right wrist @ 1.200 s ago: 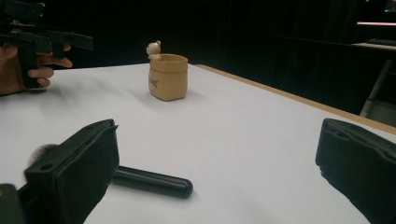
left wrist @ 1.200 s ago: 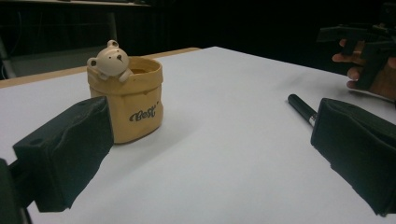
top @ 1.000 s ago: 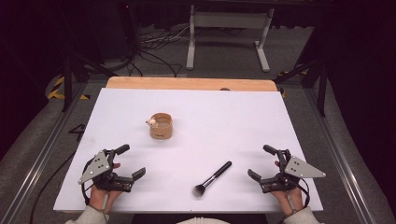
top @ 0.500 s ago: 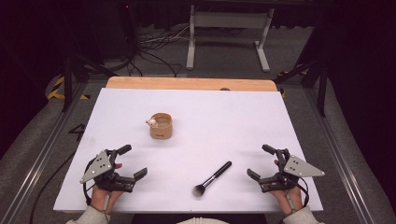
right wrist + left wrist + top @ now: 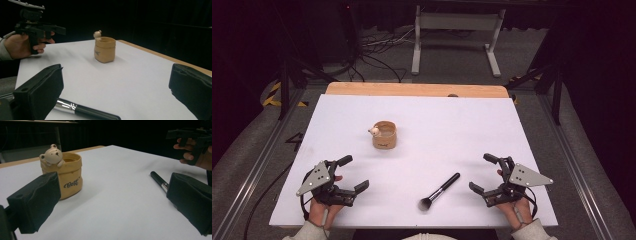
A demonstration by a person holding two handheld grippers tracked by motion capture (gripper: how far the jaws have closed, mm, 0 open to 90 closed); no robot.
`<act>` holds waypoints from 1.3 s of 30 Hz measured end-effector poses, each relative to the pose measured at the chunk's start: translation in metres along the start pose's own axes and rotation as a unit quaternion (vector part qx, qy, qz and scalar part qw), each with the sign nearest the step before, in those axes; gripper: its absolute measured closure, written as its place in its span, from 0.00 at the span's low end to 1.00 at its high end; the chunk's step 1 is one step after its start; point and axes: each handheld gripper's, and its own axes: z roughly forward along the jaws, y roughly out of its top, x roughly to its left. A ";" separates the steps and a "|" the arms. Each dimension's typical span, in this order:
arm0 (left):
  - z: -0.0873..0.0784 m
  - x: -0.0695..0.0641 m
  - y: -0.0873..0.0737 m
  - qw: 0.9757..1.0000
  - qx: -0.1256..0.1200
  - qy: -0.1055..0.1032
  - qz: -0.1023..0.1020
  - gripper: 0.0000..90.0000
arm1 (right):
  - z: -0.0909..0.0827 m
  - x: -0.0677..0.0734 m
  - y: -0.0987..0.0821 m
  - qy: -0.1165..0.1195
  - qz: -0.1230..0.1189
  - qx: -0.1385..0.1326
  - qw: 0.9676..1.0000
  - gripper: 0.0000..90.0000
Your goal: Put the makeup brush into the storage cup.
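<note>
While both grippers idle w/ jaws apart, right gripper (image 5: 490,174) should take brush (image 5: 440,191) mid-handle, squarely; cup (image 5: 384,135) waits upright; left gripper (image 5: 348,173) steadies cup.

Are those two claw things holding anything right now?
No. The left gripper and right gripper are both open and hold nothing. The makeup brush lies on the table between them, untouched.
</note>
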 end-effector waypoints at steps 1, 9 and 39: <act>0.000 0.000 0.000 1.000 0.000 0.000 0.002 0.00 | 0.002 0.000 0.003 0.004 -0.001 -0.002 1.000 0.00; -0.001 0.002 0.000 1.000 -0.001 0.001 0.002 0.00 | 0.016 0.001 0.027 0.025 -0.002 0.000 1.000 0.00; -0.002 0.001 0.001 1.000 0.005 -0.001 0.000 0.00 | 0.079 -0.005 0.094 0.107 -0.148 0.323 0.929 0.05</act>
